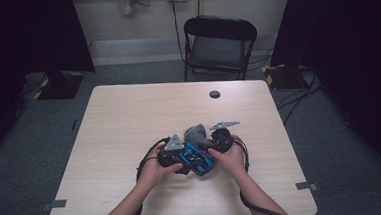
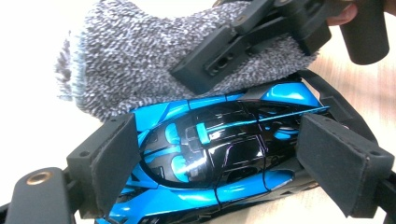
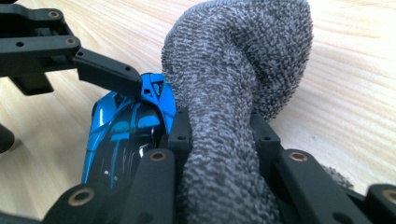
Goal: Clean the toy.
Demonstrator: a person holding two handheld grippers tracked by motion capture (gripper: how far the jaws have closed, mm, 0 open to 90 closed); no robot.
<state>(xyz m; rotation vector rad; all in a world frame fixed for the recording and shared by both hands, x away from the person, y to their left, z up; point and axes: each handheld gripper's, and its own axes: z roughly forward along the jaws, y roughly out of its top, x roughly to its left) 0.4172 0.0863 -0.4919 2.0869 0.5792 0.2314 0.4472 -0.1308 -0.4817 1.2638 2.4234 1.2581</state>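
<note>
left hand-held gripper (image 2: 219, 163) clamps toy car (image 2: 219, 154) | right hand-held gripper (image 3: 219, 135) pinches cloth (image 3: 233, 70) | chair (image 1: 220, 45) beyond table (image 1: 129, 116)

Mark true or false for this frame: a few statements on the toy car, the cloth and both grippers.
1. The right gripper is clamped on the grey cloth. True.
2. The toy car is red. False: it is blue and black.
3. The left gripper has the car between its jaws. True.
4. The cloth lies far from the car. False: it rests against the car.
5. A chair stands beyond the table. True.
</note>
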